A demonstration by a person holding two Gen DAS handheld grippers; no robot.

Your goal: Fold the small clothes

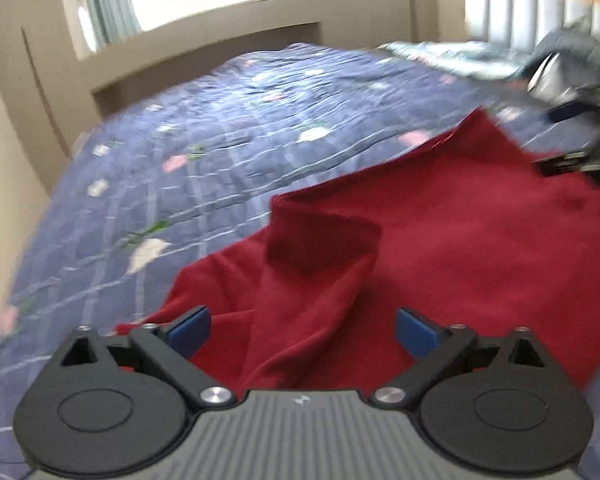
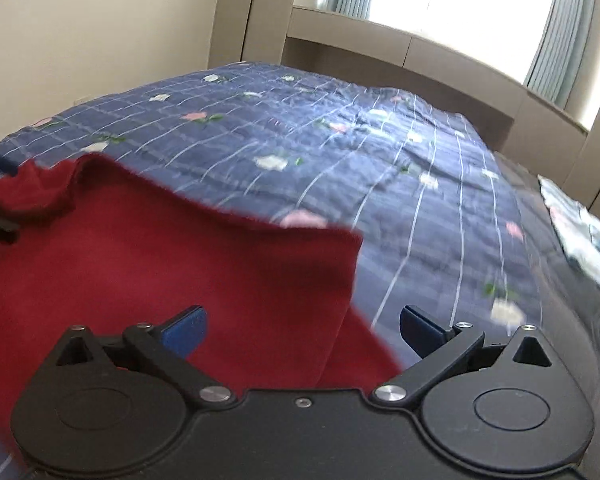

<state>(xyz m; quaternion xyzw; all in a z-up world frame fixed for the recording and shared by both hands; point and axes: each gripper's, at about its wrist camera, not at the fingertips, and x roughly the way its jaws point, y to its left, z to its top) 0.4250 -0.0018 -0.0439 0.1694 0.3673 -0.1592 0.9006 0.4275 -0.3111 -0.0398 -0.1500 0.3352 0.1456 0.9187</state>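
Observation:
A dark red garment (image 1: 440, 240) lies spread on the blue quilted bed, with a rumpled fold near its left side. My left gripper (image 1: 303, 332) is open, its blue pads (image 1: 190, 330) wide apart just above the garment's near edge. In the right wrist view the same red garment (image 2: 160, 248) fills the lower left, one straight edge running down to the right. My right gripper (image 2: 303, 330) is open over that edge, holding nothing. The right gripper also shows in the left wrist view (image 1: 572, 156), at the garment's far right.
The blue checked quilt with flower print (image 1: 220, 140) covers the bed. A pale patterned cloth (image 2: 580, 236) lies at the bed's right side. A padded headboard (image 1: 540, 4) stands at the far right, and a window ledge (image 2: 420, 44) runs behind the bed.

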